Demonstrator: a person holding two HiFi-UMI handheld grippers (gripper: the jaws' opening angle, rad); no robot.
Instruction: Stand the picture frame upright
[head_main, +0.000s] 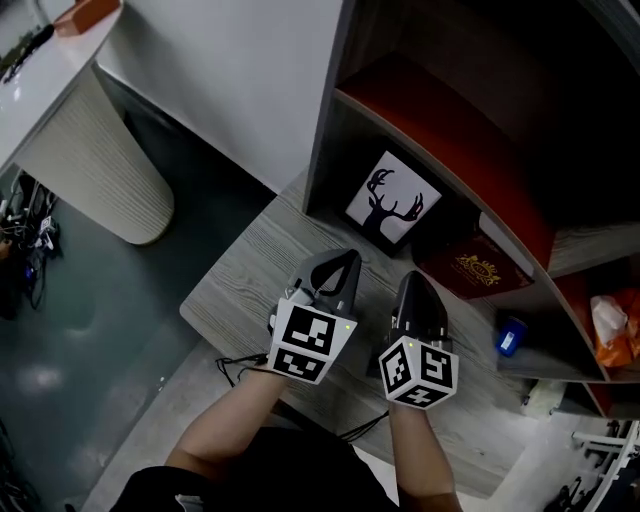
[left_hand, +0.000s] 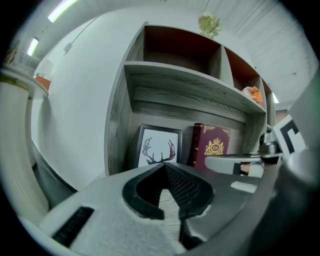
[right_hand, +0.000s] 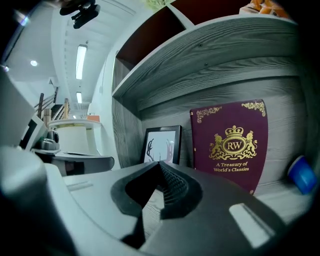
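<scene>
Both my grippers are clenched shut on nothing, left gripper (head_main: 348, 258) and right gripper (head_main: 411, 278) side by side over the grey wooden board (head_main: 250, 270), and I see the picture frame (head_main: 392, 202) standing upright at the back of the lower compartment, just beside a maroon book (head_main: 470, 268)

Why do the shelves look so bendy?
Left gripper view: the wide lens bows the shelf and darkens the corners. Right gripper view: same bend, yet the book shows sharp gold print. Head view: lines run straighter, upper cubbies dark.
</scene>
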